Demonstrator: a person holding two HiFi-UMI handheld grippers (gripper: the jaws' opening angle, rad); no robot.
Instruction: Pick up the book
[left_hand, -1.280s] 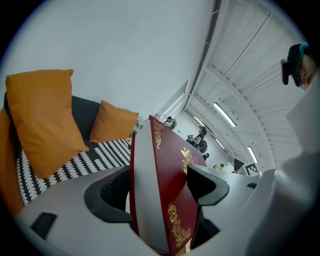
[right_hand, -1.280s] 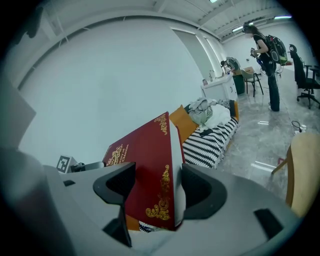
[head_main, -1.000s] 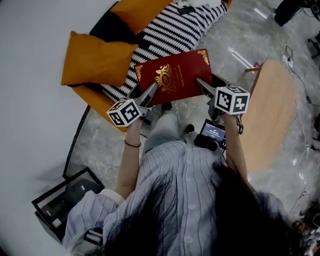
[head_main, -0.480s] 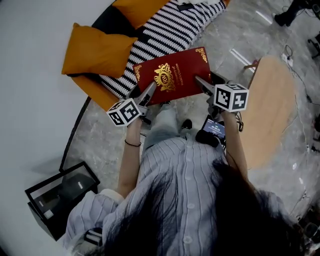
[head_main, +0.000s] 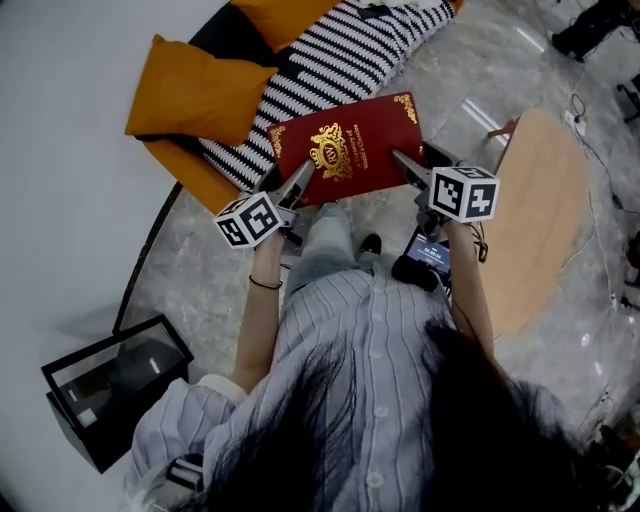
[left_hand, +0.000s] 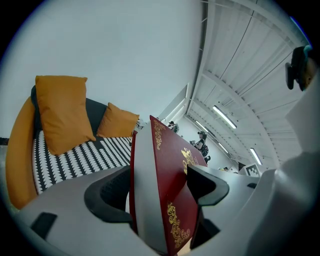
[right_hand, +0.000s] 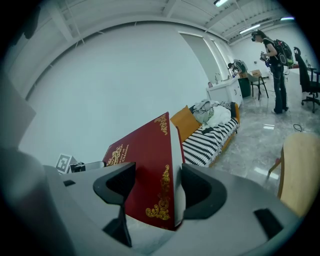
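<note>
A dark red book (head_main: 345, 150) with gold ornament is held in the air in front of the person, over the sofa's edge. My left gripper (head_main: 298, 185) is shut on its near left corner, and my right gripper (head_main: 405, 166) is shut on its near right corner. In the left gripper view the book (left_hand: 167, 185) stands edge-on between the jaws, pages showing. In the right gripper view the book (right_hand: 145, 170) is clamped between the two dark pads, cover facing left.
A sofa (head_main: 330, 60) with black-and-white striped seat and orange cushions (head_main: 200, 90) lies beyond the book. A round wooden table (head_main: 545, 220) stands at the right. A black box (head_main: 105, 395) sits on the floor at lower left. People stand far off (right_hand: 275, 75).
The book and both grippers have barely shifted; the head view has drifted slightly, so the black box sits lower left than before.
</note>
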